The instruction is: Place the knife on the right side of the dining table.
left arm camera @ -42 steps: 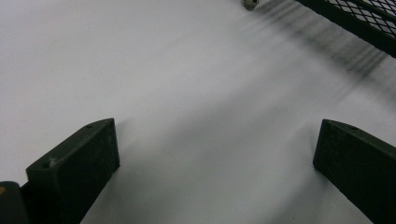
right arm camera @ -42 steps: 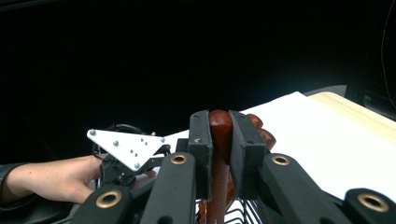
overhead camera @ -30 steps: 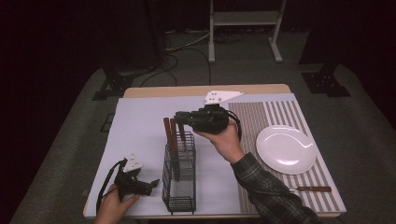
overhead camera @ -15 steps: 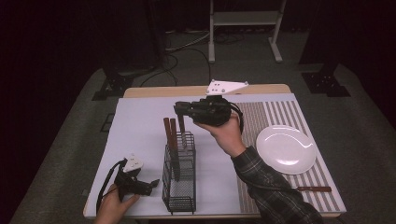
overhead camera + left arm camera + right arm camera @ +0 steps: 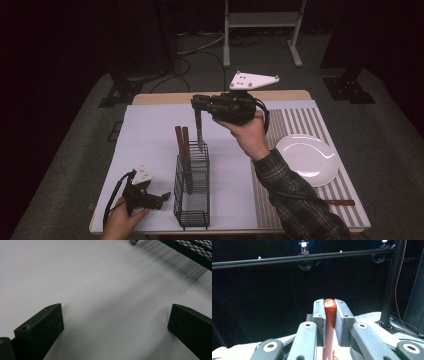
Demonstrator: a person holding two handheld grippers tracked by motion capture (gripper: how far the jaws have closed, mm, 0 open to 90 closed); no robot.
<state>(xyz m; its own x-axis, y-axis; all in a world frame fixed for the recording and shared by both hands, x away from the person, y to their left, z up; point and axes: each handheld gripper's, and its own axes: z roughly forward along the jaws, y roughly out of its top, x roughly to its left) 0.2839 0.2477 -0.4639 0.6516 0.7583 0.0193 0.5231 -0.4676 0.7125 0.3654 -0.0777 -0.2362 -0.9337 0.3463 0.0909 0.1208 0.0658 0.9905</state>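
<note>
Cutlery rack, black wire mesh (image 5: 191,192), stands on white-covered desk (image 5: 150,135), two wooden handles already upright inside. Round white plate (image 5: 307,159) lies right, well apart. Right gripper (image 5: 199,103) above rack, fingers (image 5: 319,315) pinching red-brown-handled knife (image 5: 199,131), blade down; likely next: lower straight in, avoiding handles. Left gripper (image 5: 161,198) rests beside rack, fingers (image 5: 40,326) spread, empty.

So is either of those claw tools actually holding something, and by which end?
The right gripper holds a knife by its red-brown handle, blade hanging down. The left gripper holds nothing.
</note>
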